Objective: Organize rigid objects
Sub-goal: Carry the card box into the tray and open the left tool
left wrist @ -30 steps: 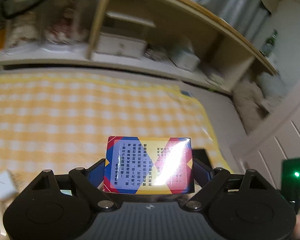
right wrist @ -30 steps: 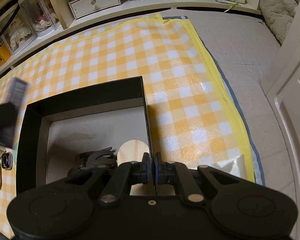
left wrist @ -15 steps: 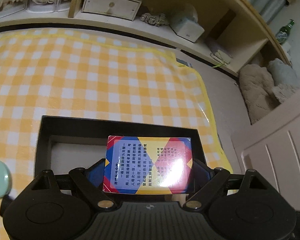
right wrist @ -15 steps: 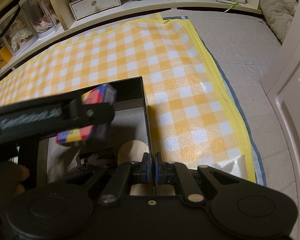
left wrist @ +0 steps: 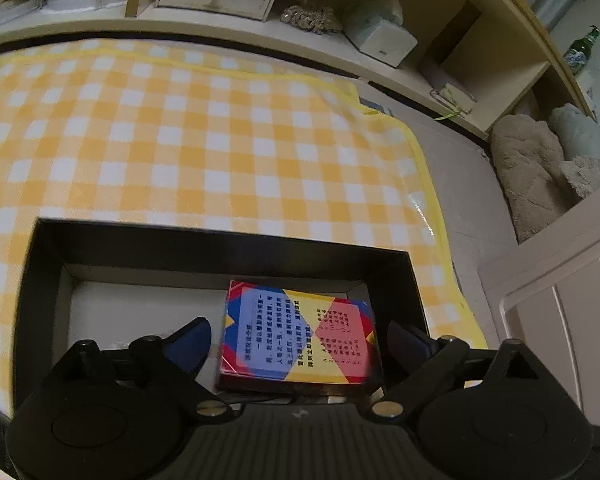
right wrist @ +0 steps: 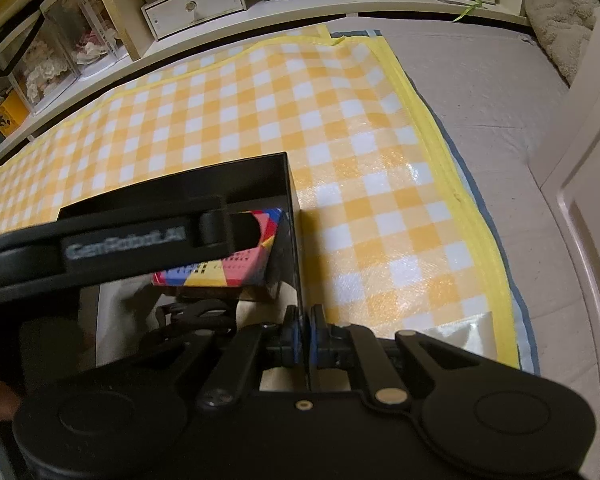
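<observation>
While your left gripper (left wrist: 298,334) stands spread wide, the pack (left wrist: 296,340) lies between its fingers, touching neither, inside the black box (left wrist: 228,246) at its right end. The pack's face carries Chinese print, too small to read. Your right gripper (right wrist: 303,334) is pinched on the box's right wall. The left unit's side reads "GenRobot.AI". The box sits on a yellow checked mat (left wrist: 180,140).
</observation>
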A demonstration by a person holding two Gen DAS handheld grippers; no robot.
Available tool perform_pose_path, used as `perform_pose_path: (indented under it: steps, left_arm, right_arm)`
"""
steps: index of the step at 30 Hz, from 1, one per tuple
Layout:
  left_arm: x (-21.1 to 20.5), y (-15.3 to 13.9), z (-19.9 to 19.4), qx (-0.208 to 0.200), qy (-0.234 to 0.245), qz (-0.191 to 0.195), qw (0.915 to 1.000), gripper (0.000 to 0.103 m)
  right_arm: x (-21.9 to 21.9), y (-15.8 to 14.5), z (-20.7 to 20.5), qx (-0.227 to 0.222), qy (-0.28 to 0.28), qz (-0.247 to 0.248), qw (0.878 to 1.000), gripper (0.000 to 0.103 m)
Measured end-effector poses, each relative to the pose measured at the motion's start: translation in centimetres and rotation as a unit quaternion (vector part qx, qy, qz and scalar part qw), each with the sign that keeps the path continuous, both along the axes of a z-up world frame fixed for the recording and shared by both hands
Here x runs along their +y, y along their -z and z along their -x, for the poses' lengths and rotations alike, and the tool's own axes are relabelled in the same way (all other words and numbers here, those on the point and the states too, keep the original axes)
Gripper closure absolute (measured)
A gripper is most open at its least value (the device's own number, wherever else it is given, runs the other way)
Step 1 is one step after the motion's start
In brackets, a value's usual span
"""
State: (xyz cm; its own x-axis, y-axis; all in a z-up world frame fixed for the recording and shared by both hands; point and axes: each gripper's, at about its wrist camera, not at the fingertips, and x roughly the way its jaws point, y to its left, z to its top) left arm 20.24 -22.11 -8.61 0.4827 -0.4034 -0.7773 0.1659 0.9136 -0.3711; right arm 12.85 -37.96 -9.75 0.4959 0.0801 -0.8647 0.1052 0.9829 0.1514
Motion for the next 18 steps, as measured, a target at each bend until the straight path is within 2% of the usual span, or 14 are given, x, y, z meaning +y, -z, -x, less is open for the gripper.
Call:
perform_pose_path:
  steps: [7,8,10,13,16,18]
  left_arm:
    - [1.0,-1.1,0.9,-0.008,0.032,-0.005,0.9994,0.011]
    - [1.0,-1.2,1.1,-0.007,0.038,-0.007,0.9992,0.014]
    - [1.3,-1.1,1.5,0.001,0.058,-0.006,0.9983,0.026]
    - [2.0,-0.9,1.9,0.014,0.07,-0.004,0.9975,0.037]
    - [2.1,-0.5,1.8,0.014,0.075,-0.022,0.9968,0.045]
    - [1.9,0.1,1.5,0.021,0.076,-0.023,0.9966,0.046]
  right_arm:
    - [0.0,0.1,0.0,0.0,0.001,-0.002,1.0,0.097]
    - [-0.1,0.1,0.0,0.0,0.001,-0.002,1.0,0.097]
    - [0.1,0.1,0.0,0.0,-0.004,0.004,1.0,0.097]
    - [0.3,0.1,0.1,0.0,-0.005,0.009,1.0,0.097]
    - [0.1,0.1,0.2,0.001,-0.002,0.002,1.0,0.097]
    - [0.2,0.1,0.2,0.001,-0.002,0.002,1.0,0.097]
